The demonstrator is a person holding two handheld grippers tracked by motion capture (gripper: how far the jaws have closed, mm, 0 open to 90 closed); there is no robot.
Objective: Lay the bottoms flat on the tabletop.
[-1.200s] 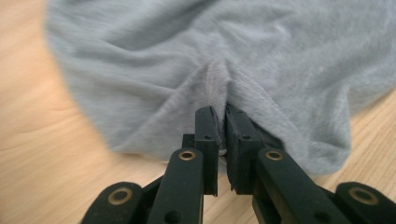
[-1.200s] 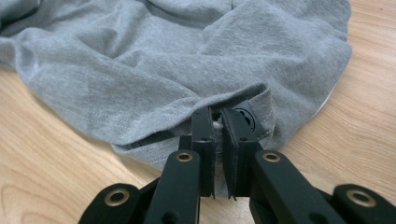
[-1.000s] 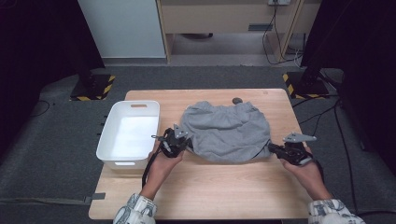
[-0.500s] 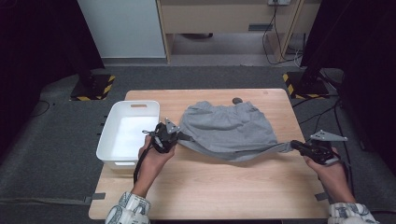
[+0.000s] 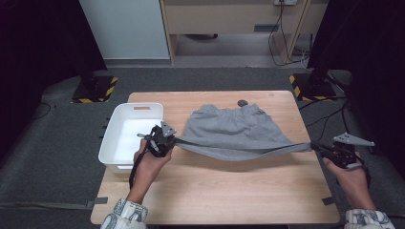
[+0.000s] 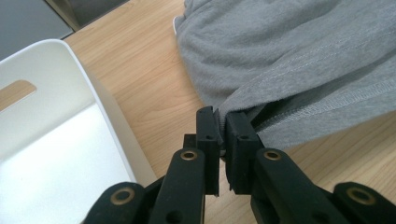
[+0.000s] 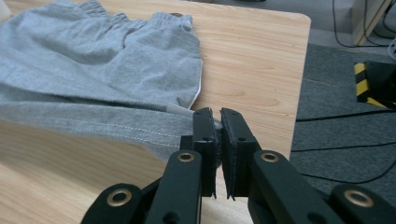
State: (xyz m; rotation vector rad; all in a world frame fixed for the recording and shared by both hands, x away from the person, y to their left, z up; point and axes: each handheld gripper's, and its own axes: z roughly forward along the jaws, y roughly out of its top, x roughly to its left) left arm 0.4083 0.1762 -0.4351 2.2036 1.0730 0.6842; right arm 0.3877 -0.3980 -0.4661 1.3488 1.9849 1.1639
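Observation:
A grey pair of shorts [image 5: 234,131] lies across the middle of the wooden table [image 5: 224,191], its near hem pulled taut into a long band between my two hands. My left gripper [image 5: 168,142] is shut on the hem's left end, beside the white bin; the grey cloth [image 6: 289,70] is pinched between its jaws [image 6: 222,126]. Past the table's right edge my right gripper [image 5: 319,148] is shut on the hem's right end, with the grey fabric [image 7: 93,79] pinched at its tips [image 7: 217,122].
A white plastic bin [image 5: 114,143] stands on the table's left side, right against my left hand. A small dark round thing [image 5: 242,102] lies at the shorts' far edge. Cables [image 5: 329,112] and yellow-black stand bases [image 5: 305,88] are on the floor to the right.
Both hands have drawn apart. My right gripper has moved far right, beyond the table's edge, and the left a little left, stretching the bunched shorts' hem straight.

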